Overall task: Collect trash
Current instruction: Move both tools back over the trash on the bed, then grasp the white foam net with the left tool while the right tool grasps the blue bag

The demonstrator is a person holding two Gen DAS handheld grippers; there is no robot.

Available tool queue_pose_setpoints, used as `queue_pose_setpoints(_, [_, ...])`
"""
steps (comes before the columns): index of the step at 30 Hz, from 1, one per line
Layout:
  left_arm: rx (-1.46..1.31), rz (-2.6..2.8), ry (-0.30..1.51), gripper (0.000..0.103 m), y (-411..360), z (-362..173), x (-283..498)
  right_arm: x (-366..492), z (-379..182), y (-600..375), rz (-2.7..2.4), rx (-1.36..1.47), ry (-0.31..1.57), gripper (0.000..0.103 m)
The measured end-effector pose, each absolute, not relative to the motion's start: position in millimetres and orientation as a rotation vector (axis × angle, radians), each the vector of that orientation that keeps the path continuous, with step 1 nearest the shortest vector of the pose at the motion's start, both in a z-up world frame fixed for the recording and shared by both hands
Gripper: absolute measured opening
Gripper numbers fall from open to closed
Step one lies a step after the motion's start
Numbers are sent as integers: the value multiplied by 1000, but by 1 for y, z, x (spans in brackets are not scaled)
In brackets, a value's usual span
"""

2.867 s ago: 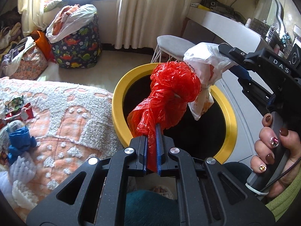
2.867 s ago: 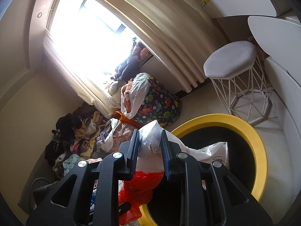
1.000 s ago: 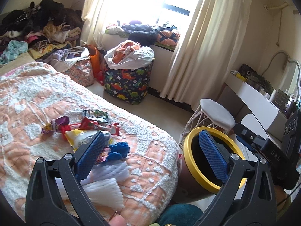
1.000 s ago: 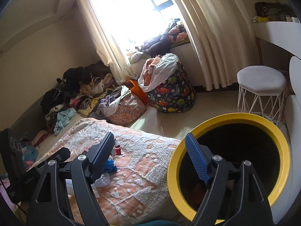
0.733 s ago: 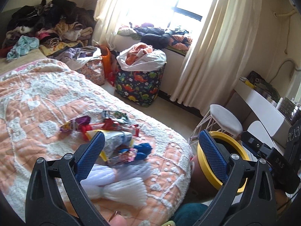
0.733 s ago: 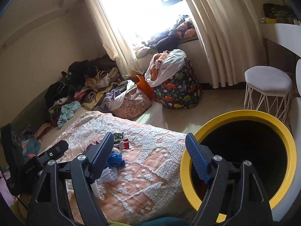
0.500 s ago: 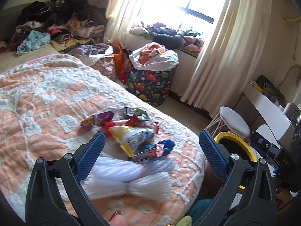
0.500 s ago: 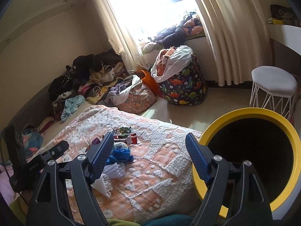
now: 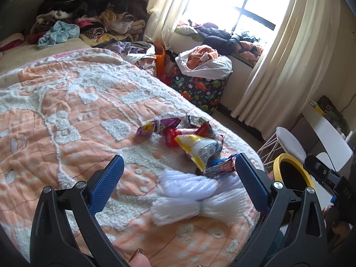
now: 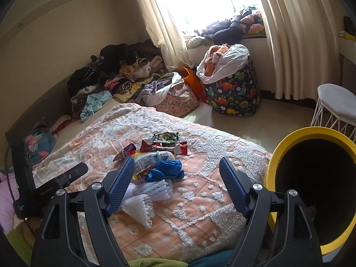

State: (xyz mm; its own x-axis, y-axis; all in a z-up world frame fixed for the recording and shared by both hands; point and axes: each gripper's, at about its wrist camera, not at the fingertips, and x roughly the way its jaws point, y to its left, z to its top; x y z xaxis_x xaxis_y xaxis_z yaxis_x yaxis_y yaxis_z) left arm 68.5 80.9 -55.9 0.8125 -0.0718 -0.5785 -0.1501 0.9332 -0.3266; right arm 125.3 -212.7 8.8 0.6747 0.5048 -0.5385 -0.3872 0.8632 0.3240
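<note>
Both grippers empty above the bed, trash waiting on the blanket.

The left gripper (image 9: 178, 178) and the right gripper (image 10: 176, 183) are spread wide, holding nothing. Snack wrappers (image 9: 193, 142), a blue bag (image 10: 169, 168) and what seems white foam netting (image 9: 189, 198) lie together on the orange blanket (image 9: 66, 115). The yellow-rimmed bin (image 10: 311, 189) stands right of the bed.

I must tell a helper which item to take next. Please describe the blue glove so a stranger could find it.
Start at the orange bed beside the yellow bin. A small pile of wrappers lies on it; the blue glove is crumpled at the pile's near edge, just above the white foam nets. It is the only plain blue, unprinted piece.
</note>
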Motion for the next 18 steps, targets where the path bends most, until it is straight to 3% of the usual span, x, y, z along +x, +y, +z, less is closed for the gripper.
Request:
queue_pose_setpoints(13, [-338,-56,779,91,88,-98,54,155,-17,-185,470,168,764,74])
queue_pose_setpoints(18, [-359,-93,819,75,83,-111,58,164,-27,-179,462,175,801,73])
